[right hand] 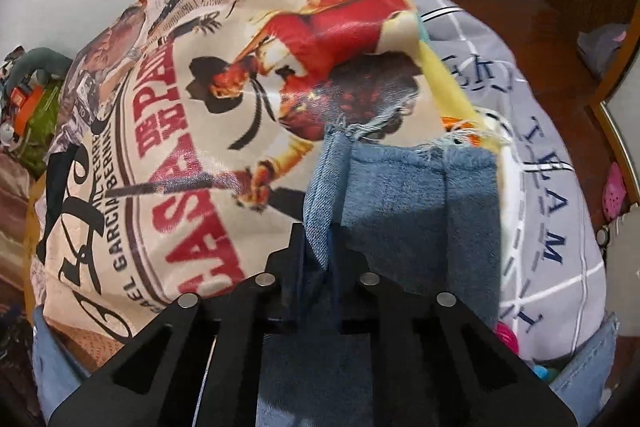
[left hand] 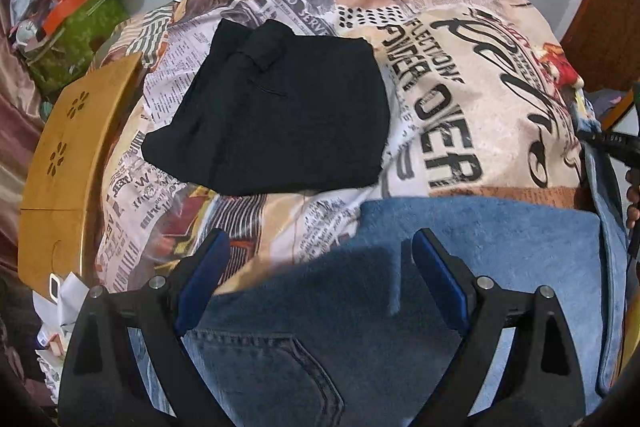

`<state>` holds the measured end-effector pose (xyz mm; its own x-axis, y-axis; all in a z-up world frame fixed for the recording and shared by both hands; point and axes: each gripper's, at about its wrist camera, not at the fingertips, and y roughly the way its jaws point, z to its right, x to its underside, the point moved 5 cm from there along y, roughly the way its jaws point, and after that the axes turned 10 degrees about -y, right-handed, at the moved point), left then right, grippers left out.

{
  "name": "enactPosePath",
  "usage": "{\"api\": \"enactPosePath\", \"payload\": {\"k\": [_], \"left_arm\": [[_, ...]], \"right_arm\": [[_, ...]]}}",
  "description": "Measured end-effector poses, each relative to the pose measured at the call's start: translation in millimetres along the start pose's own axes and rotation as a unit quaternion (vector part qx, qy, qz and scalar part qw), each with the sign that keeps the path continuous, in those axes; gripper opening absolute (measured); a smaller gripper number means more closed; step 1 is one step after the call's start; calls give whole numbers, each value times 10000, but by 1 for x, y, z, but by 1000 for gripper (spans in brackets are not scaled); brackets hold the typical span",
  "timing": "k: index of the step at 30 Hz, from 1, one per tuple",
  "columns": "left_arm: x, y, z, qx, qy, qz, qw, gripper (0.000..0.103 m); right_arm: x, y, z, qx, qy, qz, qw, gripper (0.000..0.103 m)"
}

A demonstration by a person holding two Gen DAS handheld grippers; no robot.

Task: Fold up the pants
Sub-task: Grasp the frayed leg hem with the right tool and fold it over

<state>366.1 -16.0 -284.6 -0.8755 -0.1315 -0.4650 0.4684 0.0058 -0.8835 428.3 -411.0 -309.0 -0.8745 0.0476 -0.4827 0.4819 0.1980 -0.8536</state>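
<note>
Blue jeans [left hand: 480,247] lie partly folded, frayed hem [right hand: 400,141] pinched up.

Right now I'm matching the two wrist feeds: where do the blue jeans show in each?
Left wrist: the blue jeans fill the bottom, beneath the open left gripper.
Right wrist: lower centre, pinched by the right gripper.
Shared landmark: the printed bedspread.

The left gripper [left hand: 322,267] was spread wide, its two blue-padded fingers [left hand: 438,277] well apart and holding nothing, angled forward and downward. The right gripper [right hand: 318,247] was closed tight, its black fingers [right hand: 292,259] pressed together on a fold of the jeans [right hand: 416,195], which ran up between them.
</note>
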Motion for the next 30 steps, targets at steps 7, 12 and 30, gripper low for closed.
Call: {"api": "enactPosePath", "payload": {"k": [7, 12, 30], "left_arm": [[20, -19, 23, 81, 293, -107, 9995, 93], [37, -29, 50, 233, 480, -197, 9984, 93], [77, -39, 97, 448, 875, -332, 9946, 96]], "right_arm": [[6, -95, 21, -63, 34, 812, 9967, 8], [25, -183, 49, 84, 98, 1441, 9895, 8], [166, -174, 140, 420, 1131, 815, 9894, 7]]}}
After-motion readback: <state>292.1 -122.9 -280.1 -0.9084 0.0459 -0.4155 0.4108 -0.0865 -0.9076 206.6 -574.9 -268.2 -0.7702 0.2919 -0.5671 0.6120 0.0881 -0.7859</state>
